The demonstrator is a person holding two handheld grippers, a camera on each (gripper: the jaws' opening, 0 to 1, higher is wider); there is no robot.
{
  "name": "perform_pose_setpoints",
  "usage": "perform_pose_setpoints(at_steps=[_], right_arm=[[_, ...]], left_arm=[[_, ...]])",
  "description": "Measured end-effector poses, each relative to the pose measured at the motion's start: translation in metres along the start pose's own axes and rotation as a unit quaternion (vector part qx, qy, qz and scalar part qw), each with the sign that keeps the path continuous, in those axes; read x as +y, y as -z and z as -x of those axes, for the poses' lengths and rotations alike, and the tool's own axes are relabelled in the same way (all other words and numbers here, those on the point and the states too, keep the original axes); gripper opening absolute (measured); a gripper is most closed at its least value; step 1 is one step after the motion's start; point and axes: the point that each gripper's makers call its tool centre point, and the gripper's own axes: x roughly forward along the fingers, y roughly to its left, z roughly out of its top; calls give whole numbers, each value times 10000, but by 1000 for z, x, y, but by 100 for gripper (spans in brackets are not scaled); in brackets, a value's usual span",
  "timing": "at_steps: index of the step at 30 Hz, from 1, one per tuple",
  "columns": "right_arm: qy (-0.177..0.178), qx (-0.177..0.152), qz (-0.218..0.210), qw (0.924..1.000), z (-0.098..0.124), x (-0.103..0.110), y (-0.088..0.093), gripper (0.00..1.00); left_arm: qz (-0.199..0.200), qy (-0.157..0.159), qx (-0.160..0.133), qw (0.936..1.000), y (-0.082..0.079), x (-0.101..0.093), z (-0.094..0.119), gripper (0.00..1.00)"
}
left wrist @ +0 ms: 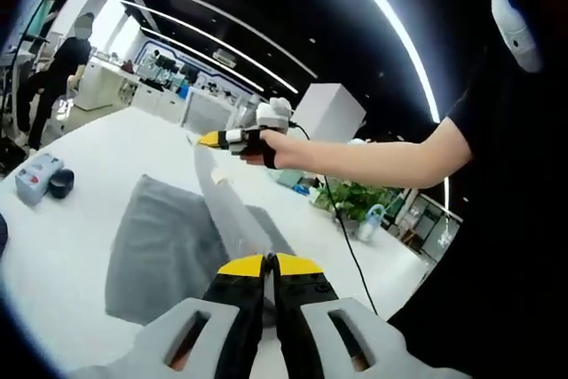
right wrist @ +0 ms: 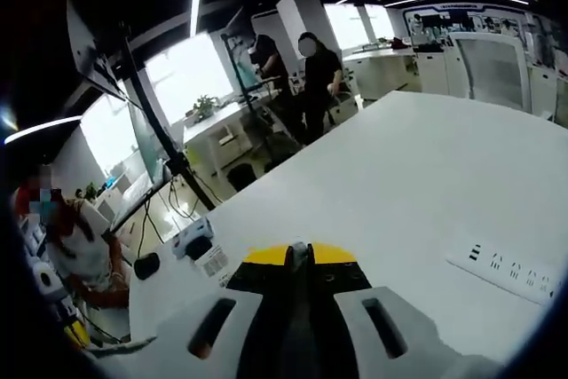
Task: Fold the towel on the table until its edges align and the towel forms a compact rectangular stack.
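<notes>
two hand-held grippers: left hand-held gripper point(left wrist: 269, 265) and right hand-held gripper point(right wrist: 299, 255), each clamped on the grey towel's point(left wrist: 169, 241) edge
towel: edge lifted taut, rest on the white worktop point(left wrist: 62, 246)
progress: mid-fold; aligning and stacking remain

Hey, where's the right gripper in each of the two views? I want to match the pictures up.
Left gripper view: the right gripper is at upper centre, held out from the right in a person's hand, pinching the lifted edge of the towel.
Right gripper view: its own yellow-tipped jaws rise from bottom centre, closed together.
Shared landmark: the white table.
</notes>
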Motion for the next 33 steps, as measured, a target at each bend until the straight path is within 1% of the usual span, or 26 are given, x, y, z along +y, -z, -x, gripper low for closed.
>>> perform_pose_setpoints(at_steps=[3, 6, 9, 12, 14, 16, 17, 19, 21, 24, 26, 28, 31, 33], right_arm=[[-52, -97, -23, 9999, 0, 4, -9, 4], [-39, -38, 36, 10000, -5, 7, -9, 4], [-12, 21, 8, 10000, -12, 5, -7, 4], [-46, -9, -98, 9999, -15, 9, -9, 4], [-94, -42, -57, 9999, -18, 15, -13, 4], [-109, 13, 17, 9999, -22, 18, -13, 4], [-104, 49, 51, 9999, -25, 18, -11, 4], [-58, 219, 113, 9997, -33, 15, -3, 4], [18, 372, -15, 9993, -40, 12, 7, 4], [88, 488, -230, 9985, -54, 6, 20, 4], [120, 571, -202, 9981, -61, 3, 26, 4], [182, 715, -202, 9971, -71, 0, 36, 4], [151, 758, -312, 9965, -82, 2, 41, 4], [123, 820, -279, 9962, -89, 4, 45, 4]], left_arm=[[74, -21, -220, 9997, -10, 2, 5, 3], [156, -182, -222, 9995, -9, 16, 8, 3], [234, -294, -270, 9989, -10, 25, 11, 3], [253, -360, -348, 9984, -15, 28, 17, 2], [271, -383, -414, 9980, -19, 28, 19, 2], [284, -422, -451, 9977, -19, 31, 20, 2], [321, -480, -427, 9974, -16, 36, 20, 2], [442, -577, -264, 9970, -5, 46, 18, 2], [551, -670, -180, 9961, 4, 55, 17, 2], [617, -741, -112, 9953, 10, 65, 17, 2], [627, -833, -42, 9945, 15, 72, 16, 3], [628, -955, 110, 9934, 24, 82, 15, 3], [631, -1044, 189, 9924, 31, 89, 17, 3], [675, -1111, 197, 9913, 34, 95, 21, 3]])
